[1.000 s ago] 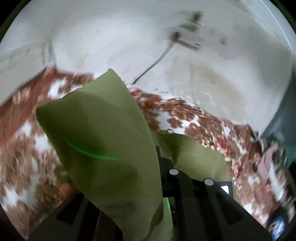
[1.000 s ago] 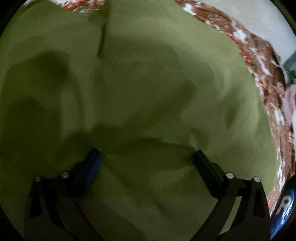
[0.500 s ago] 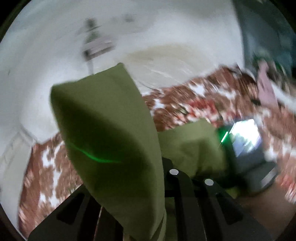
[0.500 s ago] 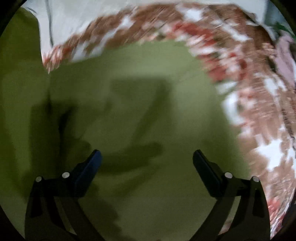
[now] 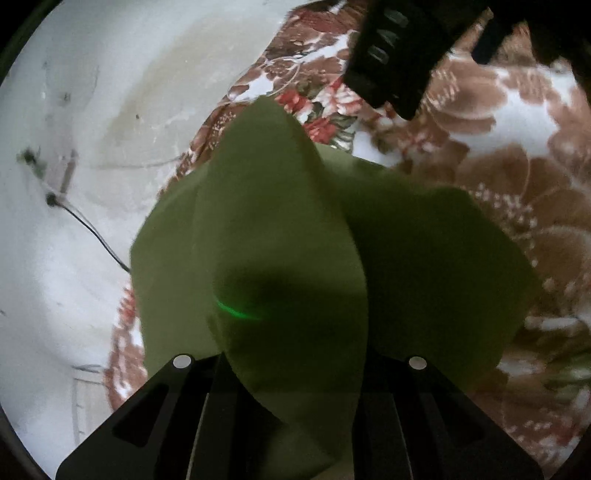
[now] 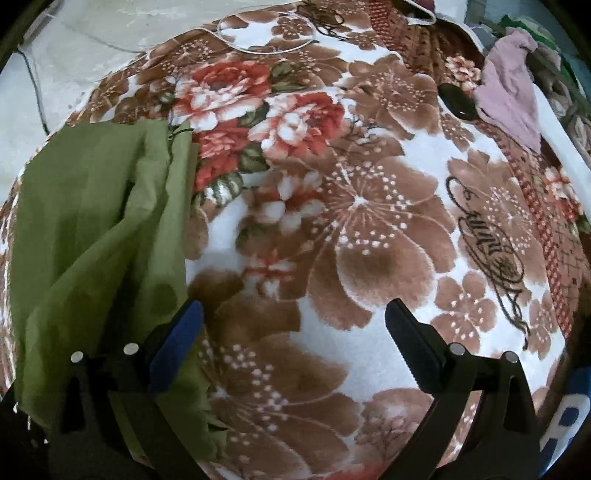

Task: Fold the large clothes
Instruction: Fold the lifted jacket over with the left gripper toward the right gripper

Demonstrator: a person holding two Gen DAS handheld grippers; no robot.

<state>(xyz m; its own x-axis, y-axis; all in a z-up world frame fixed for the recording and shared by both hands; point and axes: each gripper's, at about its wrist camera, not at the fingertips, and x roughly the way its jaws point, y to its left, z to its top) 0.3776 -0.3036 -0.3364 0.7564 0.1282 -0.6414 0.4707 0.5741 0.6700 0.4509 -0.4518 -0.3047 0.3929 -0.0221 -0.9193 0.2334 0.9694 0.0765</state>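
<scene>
An olive green cloth fills the middle of the left wrist view, draped over my left gripper, which hides its fingertips. The cloth hangs from between the jaws, so the left gripper is shut on it. In the right wrist view the same green cloth lies bunched at the left on a floral blanket. My right gripper is open and empty over the blanket, its left finger at the cloth's edge. The right gripper's body shows at the top of the left wrist view.
The floral blanket covers a bed beside a pale wall with a black cable. A pink garment and a dark oval object lie at the blanket's far right. A thin wire loop lies at the far edge.
The right gripper has moved off the green cloth to the right and now faces bare blanket. The left gripper has swung round with the cloth still in it.
</scene>
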